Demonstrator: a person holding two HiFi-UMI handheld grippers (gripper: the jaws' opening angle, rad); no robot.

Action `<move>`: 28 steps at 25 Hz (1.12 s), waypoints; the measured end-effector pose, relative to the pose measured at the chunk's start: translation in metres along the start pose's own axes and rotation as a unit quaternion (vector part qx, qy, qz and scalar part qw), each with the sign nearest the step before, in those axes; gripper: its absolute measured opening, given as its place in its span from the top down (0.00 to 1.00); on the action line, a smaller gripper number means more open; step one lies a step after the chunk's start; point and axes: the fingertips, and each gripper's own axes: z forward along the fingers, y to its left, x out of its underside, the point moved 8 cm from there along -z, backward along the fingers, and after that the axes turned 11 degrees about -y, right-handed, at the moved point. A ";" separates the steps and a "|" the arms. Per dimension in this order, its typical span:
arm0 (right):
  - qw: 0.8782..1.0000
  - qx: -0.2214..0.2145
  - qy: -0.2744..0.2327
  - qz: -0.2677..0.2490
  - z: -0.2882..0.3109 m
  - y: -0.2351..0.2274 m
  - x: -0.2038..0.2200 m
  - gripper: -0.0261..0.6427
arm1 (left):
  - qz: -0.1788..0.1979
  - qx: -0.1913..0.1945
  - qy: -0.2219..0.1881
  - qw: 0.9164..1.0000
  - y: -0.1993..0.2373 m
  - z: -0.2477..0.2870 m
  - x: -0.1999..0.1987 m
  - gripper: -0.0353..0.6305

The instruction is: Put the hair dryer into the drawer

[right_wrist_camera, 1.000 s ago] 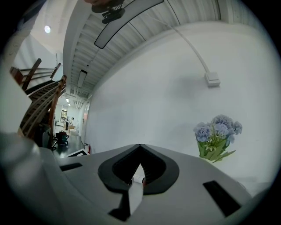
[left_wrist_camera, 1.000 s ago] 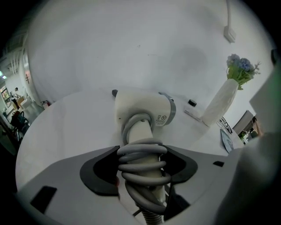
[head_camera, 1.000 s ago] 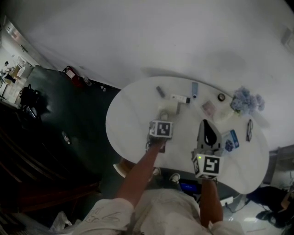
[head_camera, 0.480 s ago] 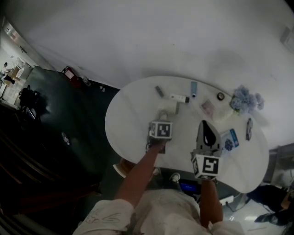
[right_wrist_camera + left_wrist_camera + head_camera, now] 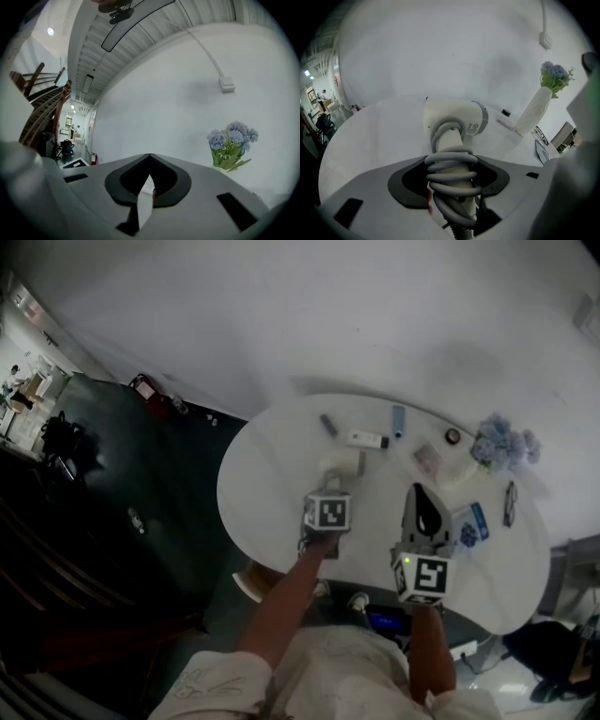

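Left gripper (image 5: 452, 183) clamped on cord-wrapped hair dryer (image 5: 450, 117) handle, right gripper (image 5: 150, 180) closed, empty; squeeze handle, not loose coils, before lifting.

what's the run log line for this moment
left gripper shut on hair dryer handle, cord coiled round it | hair dryer lying on white table | right gripper shut, empty

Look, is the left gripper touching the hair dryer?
Touching. In the left gripper view, the hair dryer's cord-wrapped handle fills the gap between the jaws of the left gripper, and both jaws press on the coils.
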 end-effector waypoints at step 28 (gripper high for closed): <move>0.998 -0.040 -0.021 0.046 -0.034 0.009 -0.010 0.96 | -0.034 -0.020 -0.114 0.993 -0.024 -0.123 -0.004 0.55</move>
